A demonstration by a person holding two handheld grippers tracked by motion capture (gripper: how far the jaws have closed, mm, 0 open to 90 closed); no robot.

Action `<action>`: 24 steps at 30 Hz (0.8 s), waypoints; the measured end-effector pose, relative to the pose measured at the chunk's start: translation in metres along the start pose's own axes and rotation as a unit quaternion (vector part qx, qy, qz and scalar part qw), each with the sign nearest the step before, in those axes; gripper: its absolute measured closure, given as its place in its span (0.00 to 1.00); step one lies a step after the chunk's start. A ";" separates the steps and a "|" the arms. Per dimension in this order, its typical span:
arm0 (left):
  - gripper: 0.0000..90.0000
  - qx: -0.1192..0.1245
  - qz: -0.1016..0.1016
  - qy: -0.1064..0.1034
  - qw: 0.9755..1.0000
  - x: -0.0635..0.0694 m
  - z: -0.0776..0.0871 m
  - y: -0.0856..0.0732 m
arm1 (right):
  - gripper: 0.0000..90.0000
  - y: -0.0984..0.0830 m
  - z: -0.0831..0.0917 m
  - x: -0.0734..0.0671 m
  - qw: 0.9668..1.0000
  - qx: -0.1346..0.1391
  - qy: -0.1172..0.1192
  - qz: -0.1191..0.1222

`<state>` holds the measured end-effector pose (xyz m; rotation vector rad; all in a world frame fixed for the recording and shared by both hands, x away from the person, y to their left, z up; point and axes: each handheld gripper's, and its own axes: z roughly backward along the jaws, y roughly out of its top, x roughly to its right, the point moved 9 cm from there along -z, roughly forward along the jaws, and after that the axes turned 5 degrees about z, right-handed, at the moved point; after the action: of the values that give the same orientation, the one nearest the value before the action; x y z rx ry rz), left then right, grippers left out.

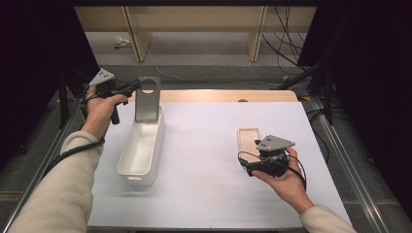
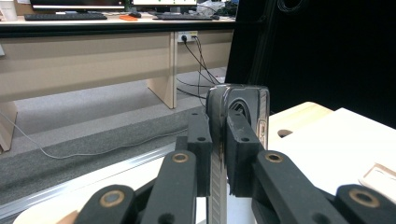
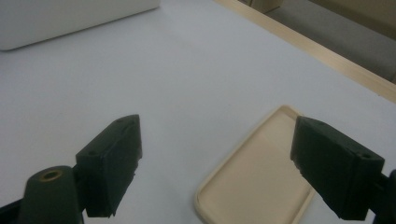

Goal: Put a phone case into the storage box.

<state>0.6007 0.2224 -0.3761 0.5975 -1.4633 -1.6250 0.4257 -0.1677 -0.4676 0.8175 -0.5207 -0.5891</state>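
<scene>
A dark grey phone case (image 1: 147, 104) with a round camera hole stands upright over the far end of the white bin (image 1: 137, 175). My left gripper (image 1: 137, 89) is shut on the case's left edge. In the left gripper view its pads (image 2: 201, 140) pinch the case (image 2: 243, 100) edge-on. A beige phone case (image 1: 248, 138) lies flat on the white mat at the right. My right gripper (image 1: 257, 150) rests just on the near side of it, held by a hand. It stands open in the right gripper view (image 3: 217, 158), the beige case (image 3: 257, 182) lying ahead between its jaws.
The bin (image 3: 70, 18) is long, narrow and has nothing inside. The white mat (image 1: 209, 194) covers the table, with a bare wooden strip (image 1: 218, 95) and a small hole (image 1: 242, 100) at the far edge. Dark curtains and stand legs flank both sides.
</scene>
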 end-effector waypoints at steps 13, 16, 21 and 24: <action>0.91 -0.005 0.000 0.002 1.000 -0.001 -0.009 -0.003 | 0.20 -0.002 0.005 0.002 1.000 0.001 -0.004 -0.002; 0.91 -0.006 0.002 0.003 1.000 -0.002 -0.010 -0.004 | 0.20 -0.003 0.005 0.002 1.000 0.001 -0.004 -0.006; 0.91 -0.008 0.004 0.006 1.000 -0.005 -0.010 -0.006 | 0.20 -0.002 0.006 0.002 1.000 0.003 -0.004 -0.006; 0.91 -0.009 0.005 0.008 1.000 -0.007 -0.011 -0.007 | 0.20 -0.002 0.007 0.001 1.000 0.004 -0.003 -0.006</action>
<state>0.6113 0.2219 -0.3864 0.5917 -1.4367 -1.6211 0.4218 -0.1733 -0.4650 0.8283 -0.5238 -0.6016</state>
